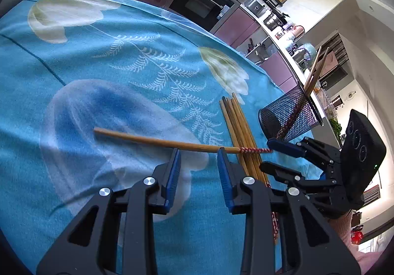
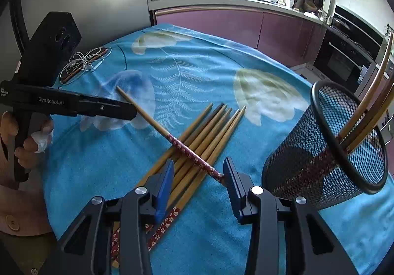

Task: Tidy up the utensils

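The left gripper [image 1: 199,155] is lifting one chopstick [image 1: 157,141], fingers spread under it, while the right gripper [image 2: 197,171] is waiting with spread fingers to drop it into the mesh cup [image 2: 317,166].

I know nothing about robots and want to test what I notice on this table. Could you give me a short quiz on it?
1. True or false: the mesh cup already has chopsticks standing in it.
2. What lies near the far left edge of the blue cloth in the right wrist view? A) a spoon B) white earphones C) a plate
3. How does the single chopstick lie in relation to the bundle on the cloth?

Key: 1 true. 2 B, the white earphones. 3 It lies crosswise, with its patterned end over the bundle.
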{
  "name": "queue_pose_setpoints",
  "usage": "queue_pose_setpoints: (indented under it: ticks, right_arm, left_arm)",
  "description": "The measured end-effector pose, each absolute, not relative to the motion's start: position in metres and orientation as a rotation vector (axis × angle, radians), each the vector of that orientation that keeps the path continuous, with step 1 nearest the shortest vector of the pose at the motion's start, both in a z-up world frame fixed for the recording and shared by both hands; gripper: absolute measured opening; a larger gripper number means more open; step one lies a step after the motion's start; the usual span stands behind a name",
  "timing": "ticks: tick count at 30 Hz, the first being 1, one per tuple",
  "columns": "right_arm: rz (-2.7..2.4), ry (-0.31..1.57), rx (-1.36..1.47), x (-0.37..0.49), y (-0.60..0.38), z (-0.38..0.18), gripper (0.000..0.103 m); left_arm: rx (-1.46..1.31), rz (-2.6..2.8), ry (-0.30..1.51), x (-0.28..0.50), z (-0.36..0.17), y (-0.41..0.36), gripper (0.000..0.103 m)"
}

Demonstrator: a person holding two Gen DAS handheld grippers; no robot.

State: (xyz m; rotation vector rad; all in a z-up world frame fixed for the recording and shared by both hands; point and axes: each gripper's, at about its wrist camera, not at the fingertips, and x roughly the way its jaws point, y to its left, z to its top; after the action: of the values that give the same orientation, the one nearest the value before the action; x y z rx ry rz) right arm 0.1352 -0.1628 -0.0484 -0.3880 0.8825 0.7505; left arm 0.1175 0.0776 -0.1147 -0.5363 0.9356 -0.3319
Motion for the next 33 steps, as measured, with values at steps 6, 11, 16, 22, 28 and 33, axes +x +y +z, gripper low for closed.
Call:
queue_pose_setpoints:
  ticks: [6, 11, 16, 22, 28, 33]
  right_arm:
    - [0.798, 0.901, -0.367, 0.121, -0.168, -0.051, 0.009]
    - [0.834, 0.91, -0.353, 0.104, -0.167, -0.051, 0.007]
    - [0.878, 0.931, -0.298, 0.09, -0.167, -0.05, 0.007]
    - [0.962, 0.942, -0.258, 0.072, -0.16, -0.05, 0.012]
    - [0.983, 0.954, -0.202, 0.073, -0.161, -0.05, 0.013]
    - [0.986, 0.955, -0.191, 0.072, -0.156, -0.052, 0.013]
  left_arm:
    - [-0.517, -0.325, 0.933, 0.128, -0.113, 0.074, 0.032]
    - [-0.499, -0.315, 0.935, 0.138, -0.111, 0.071, 0.034]
    - [-0.468, -0.327, 0.946, 0.151, -0.109, 0.059, 0.036]
    - [-0.412, -0.304, 0.959, 0.162, -0.109, 0.046, 0.031]
    - [-0.324, -0.272, 0.968, 0.163, -0.108, 0.041, 0.018]
    - [-0.294, -0.27, 0.982, 0.162, -0.108, 0.042, 0.014]
